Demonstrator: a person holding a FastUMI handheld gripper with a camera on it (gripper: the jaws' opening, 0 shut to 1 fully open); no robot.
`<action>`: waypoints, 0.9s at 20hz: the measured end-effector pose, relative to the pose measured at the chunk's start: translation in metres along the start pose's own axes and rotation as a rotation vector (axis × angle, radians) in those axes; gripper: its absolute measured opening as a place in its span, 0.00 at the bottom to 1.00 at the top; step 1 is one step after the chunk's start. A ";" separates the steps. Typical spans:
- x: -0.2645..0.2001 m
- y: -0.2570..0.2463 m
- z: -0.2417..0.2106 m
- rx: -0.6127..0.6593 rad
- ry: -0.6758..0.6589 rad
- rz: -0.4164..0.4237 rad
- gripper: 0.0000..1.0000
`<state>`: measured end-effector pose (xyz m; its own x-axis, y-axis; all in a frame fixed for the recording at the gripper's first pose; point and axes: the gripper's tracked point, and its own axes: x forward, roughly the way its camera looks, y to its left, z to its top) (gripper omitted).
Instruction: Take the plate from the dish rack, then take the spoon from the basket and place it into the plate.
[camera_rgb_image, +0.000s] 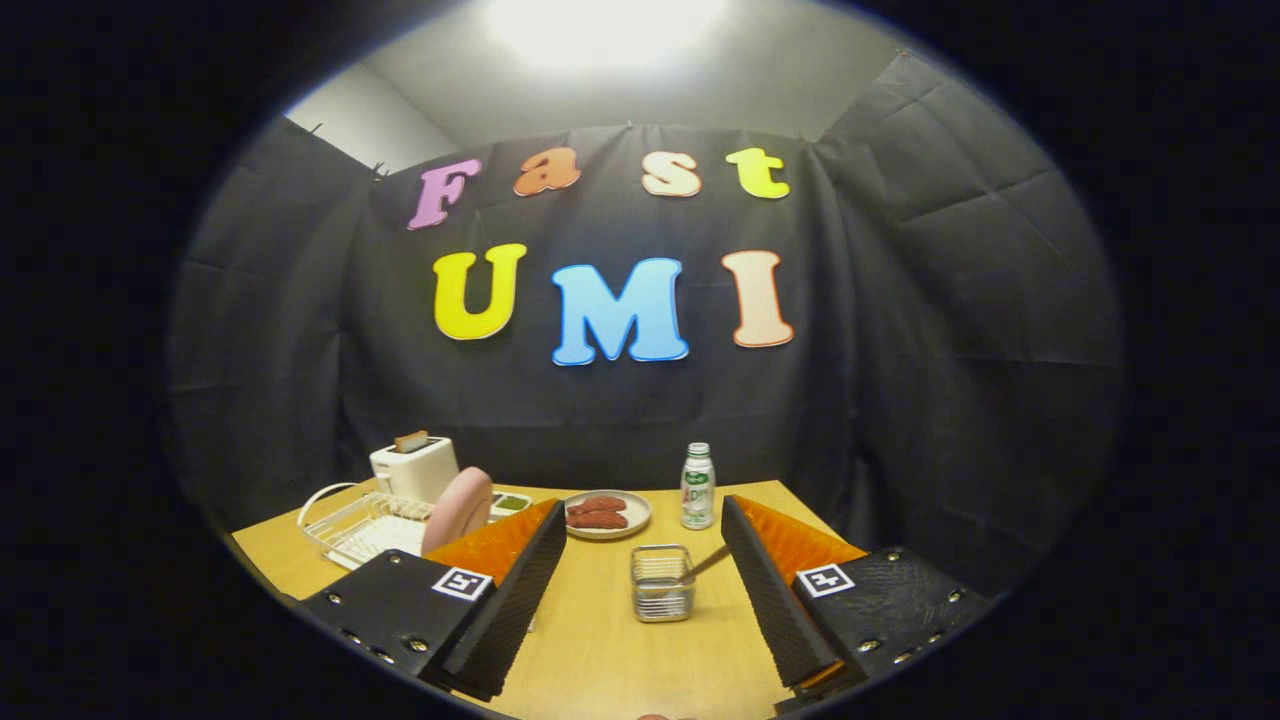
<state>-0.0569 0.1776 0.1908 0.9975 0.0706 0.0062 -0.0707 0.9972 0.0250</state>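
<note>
A pink plate stands on edge in the white wire dish rack on the wooden table, beyond my left finger. A small wire basket sits on the table between and just ahead of my fingers, with a spoon leaning out of it toward the right finger. My gripper is open, its fingers spread wide with nothing held.
A white toaster with toast stands behind the rack. A small green dish sits beside the plate. A beige plate with sausages and a small bottle stand at the table's far edge. The table's top is wood.
</note>
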 end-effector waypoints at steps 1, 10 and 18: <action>0.009 0.016 0.004 0.005 0.009 0.034 0.95; 0.110 0.128 0.000 0.058 0.166 0.207 0.96; 0.196 0.167 -0.075 0.026 0.505 0.225 0.96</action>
<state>0.1276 0.3600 0.1212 0.8355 0.2916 -0.4657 -0.2761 0.9556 0.1032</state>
